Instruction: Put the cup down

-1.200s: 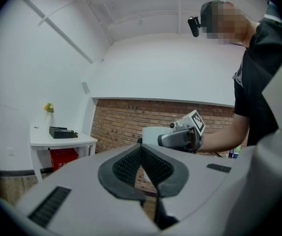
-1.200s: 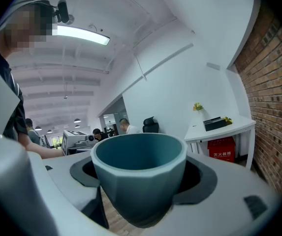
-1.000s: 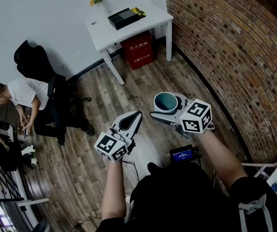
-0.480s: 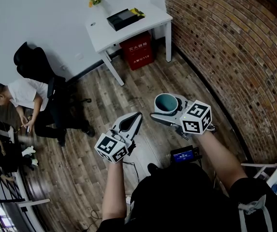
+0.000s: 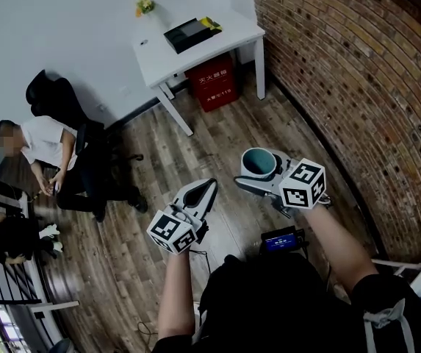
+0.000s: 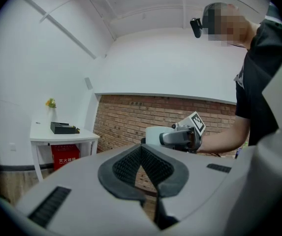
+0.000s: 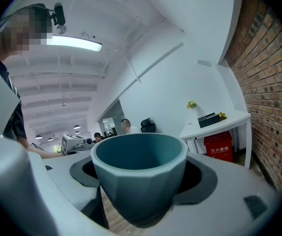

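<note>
A teal cup (image 5: 259, 163) hangs upright in the air over the wooden floor, clamped between the jaws of my right gripper (image 5: 258, 170). In the right gripper view the cup (image 7: 140, 173) fills the middle, both pads pressed on its sides, and its inside looks empty. My left gripper (image 5: 207, 187) hovers to the cup's left at about the same height, jaws together with nothing in them. In the left gripper view its pads meet at the tip (image 6: 141, 147), and the cup (image 6: 155, 135) shows beyond them. A white table (image 5: 217, 44) stands far ahead by the wall.
On the table lie a black box (image 5: 186, 31) and a small yellow plant (image 5: 145, 4); a red box (image 5: 213, 79) sits beneath it. A brick wall (image 5: 357, 87) runs along the right. A person sits at the left (image 5: 45, 149) beside a black chair (image 5: 57, 98). A small screen device (image 5: 280, 240) lies on the floor.
Both grippers and the cup keep their pose relative to each other. The whole head view has shifted a little, so everything sits slightly lower and to the right.
</note>
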